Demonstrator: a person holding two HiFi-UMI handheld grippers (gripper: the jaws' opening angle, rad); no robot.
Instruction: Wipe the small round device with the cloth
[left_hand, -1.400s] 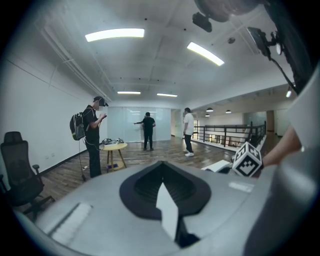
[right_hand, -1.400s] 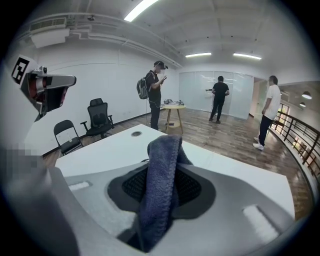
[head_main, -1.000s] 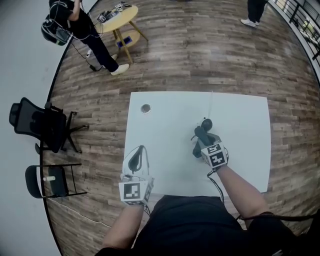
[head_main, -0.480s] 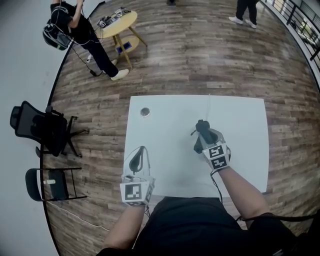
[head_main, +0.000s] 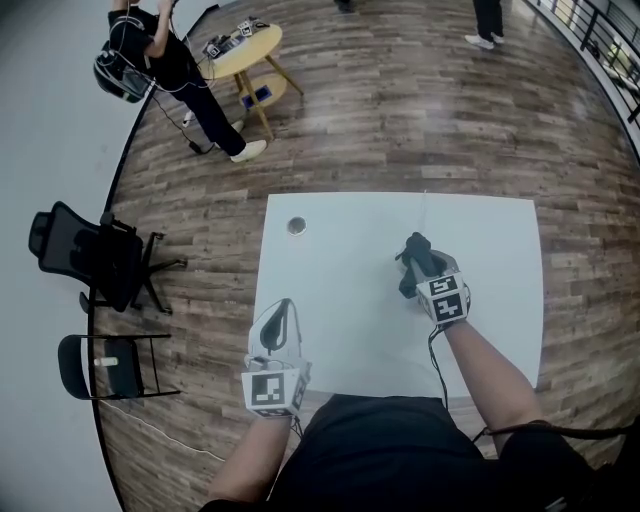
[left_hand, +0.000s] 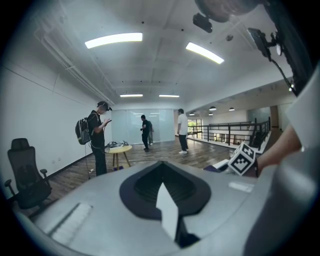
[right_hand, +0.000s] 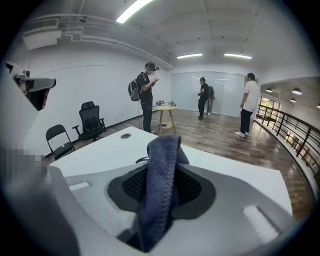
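Over the near edge of the white bench (head_main: 350, 335), at 7 o'clock from its middle, we hold the left gripper (head_main: 285, 303). It points to 12 o'clock and is nearly level, with our forearm straight behind it. Its fingers are together with nothing between them.

At 2 o'clock from the middle, our right forearm reaches in from 5 o'clock. The right gripper (head_main: 422, 262) tips downward and points to 11 o'clock. Its fingers are clamped on the dark blue-grey cloth (right_hand: 160, 185), which stands up in a fold above them and hangs below. We cannot tell whether the cloth touches the bench.

The small round device (head_main: 296, 226) lies flat near the far left corner of the bench, at 10 o'clock. It is well apart from the cloth and from both grippers.
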